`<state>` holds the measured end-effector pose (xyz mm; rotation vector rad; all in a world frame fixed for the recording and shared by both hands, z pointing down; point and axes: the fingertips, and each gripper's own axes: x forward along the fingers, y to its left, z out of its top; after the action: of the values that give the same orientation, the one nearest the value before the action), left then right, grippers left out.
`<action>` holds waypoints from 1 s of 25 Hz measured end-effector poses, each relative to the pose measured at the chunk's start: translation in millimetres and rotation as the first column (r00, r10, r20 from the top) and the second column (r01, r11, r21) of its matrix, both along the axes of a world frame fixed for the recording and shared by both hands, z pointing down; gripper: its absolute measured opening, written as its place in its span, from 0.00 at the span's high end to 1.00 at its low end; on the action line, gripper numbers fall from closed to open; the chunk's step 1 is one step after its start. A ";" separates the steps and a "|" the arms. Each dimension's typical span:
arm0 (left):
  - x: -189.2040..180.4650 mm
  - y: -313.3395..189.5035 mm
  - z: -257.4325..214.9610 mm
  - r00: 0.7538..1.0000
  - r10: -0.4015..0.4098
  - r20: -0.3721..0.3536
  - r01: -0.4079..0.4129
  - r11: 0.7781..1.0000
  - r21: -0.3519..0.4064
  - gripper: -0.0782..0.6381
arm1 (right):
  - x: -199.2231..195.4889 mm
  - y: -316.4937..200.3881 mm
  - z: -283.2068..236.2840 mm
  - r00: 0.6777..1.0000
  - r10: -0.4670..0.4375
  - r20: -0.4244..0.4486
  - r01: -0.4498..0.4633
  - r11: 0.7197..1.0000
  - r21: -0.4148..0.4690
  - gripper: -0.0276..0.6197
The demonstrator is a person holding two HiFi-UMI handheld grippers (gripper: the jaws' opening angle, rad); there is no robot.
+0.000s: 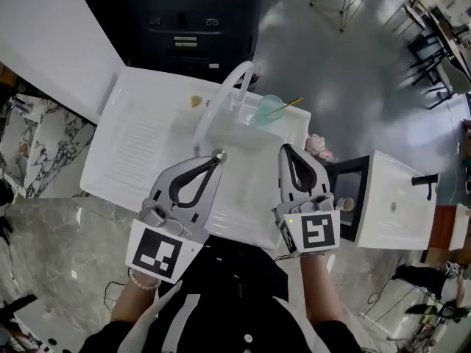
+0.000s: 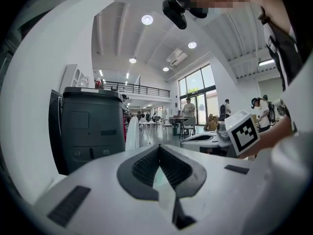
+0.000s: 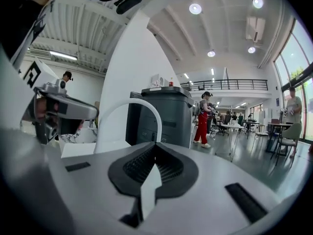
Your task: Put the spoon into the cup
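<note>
A pale green translucent cup point(image 1: 270, 110) stands at the back right corner of the white sink point(image 1: 243, 197). A thin spoon with a yellowish handle point(image 1: 293, 103) leans out of the cup to the right. My left gripper point(image 1: 218, 155) hovers over the sink basin, shut and empty, below the faucet. To its right my right gripper point(image 1: 284, 148) is also shut and empty, a short way nearer to me than the cup. Neither cup nor spoon shows in the gripper views, where the left gripper point(image 2: 159, 148) and right gripper point(image 3: 155, 145) show their jaws pressed together on nothing.
A white arched faucet point(image 1: 221, 94) rises over the basin between the drainboard point(image 1: 140, 145) and the cup. A small yellow item point(image 1: 196, 101) lies on the drainboard. A dark cabinet point(image 1: 184, 20) stands behind the sink. Another white sink unit point(image 1: 401, 204) sits to the right.
</note>
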<state>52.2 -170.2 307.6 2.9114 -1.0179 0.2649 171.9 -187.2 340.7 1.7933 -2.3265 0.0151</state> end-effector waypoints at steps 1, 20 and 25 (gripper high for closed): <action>1.7 -0.1 -1.5 1.000 0.006 -0.001 -0.006 1.000 0.007 0.90 | -0.5 2.9 -4.4 1.000 0.002 -0.016 -0.002 1.000 0.015 0.95; 3.3 -0.8 -7.4 1.000 0.020 -0.004 -0.020 0.999 0.046 0.90 | -8.2 31.0 -26.3 1.000 0.002 0.031 -0.003 0.999 0.046 0.95; 2.2 -0.2 -6.6 1.000 0.013 -0.007 -0.013 0.999 0.036 0.89 | -10.4 30.8 -26.9 1.000 -0.004 0.031 0.002 0.999 0.048 0.95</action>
<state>54.5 -170.4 301.0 2.9493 -1.0134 0.2389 161.5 -156.4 313.8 1.8245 -2.3703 -0.0132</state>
